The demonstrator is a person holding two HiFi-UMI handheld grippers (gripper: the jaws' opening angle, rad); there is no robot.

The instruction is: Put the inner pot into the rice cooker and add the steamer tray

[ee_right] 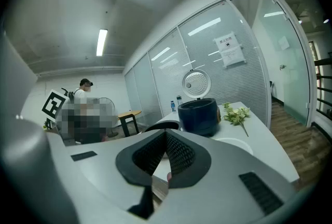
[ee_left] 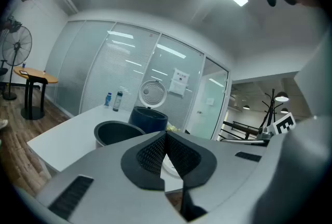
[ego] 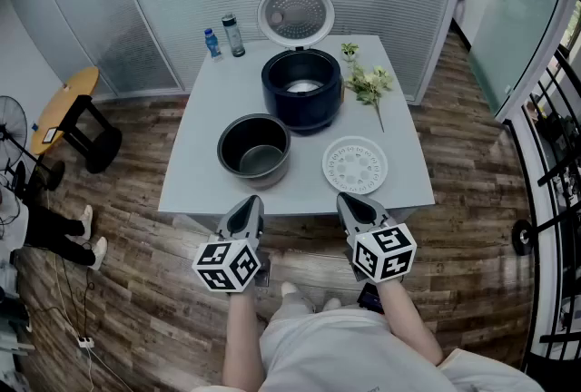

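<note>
The inner pot [ego: 254, 147] sits empty on the tabletop [ego: 200, 172], just beside the rice cooker [ego: 302, 91] on its near left. The cooker's lid [ego: 295, 15] stands open. The steamer tray [ego: 355, 166] lies flat to the pot's right. Nothing is lifted yet, so I judge the pot goes first. I should open my jaws, pinch its rim firmly, keep it level and lower it straight into the cooker. My left gripper [ego: 250, 204] and right gripper [ego: 349, 202] are both closed on nothing, off the tabletop's near edge. The pot lies just ahead of the left one.
</note>
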